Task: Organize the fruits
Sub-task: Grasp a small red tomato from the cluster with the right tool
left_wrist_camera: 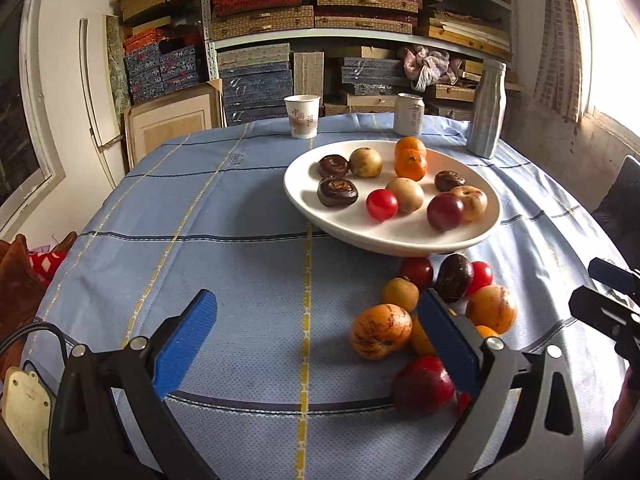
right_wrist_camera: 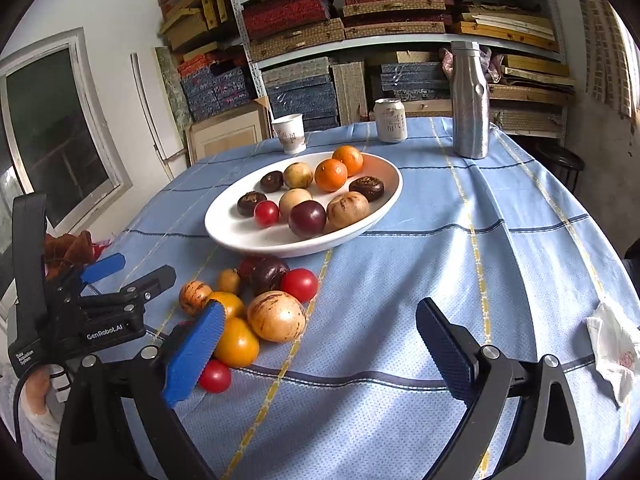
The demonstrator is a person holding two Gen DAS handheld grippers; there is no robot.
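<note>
Fruit is about half sorted: the white plate (right_wrist_camera: 240, 236) on the table (right_wrist_camera: 420, 280) already carries a share, two oranges (right_wrist_camera: 331, 175) among them, while a loose pile (right_wrist_camera: 256, 300) waits on the cloth just in front of it. Jaws on the left gripper (left_wrist_camera: 316, 338) and the right gripper (right_wrist_camera: 320, 354) stand released and empty, so the pile seems yet to be moved

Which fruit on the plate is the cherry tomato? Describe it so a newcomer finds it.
Start at the white plate on the blue tablecloth. On its near left side lies the cherry tomato, beside a dark wrinkled fruit. It is the plate's smallest fruit, and the only glossy bright red one.
</note>
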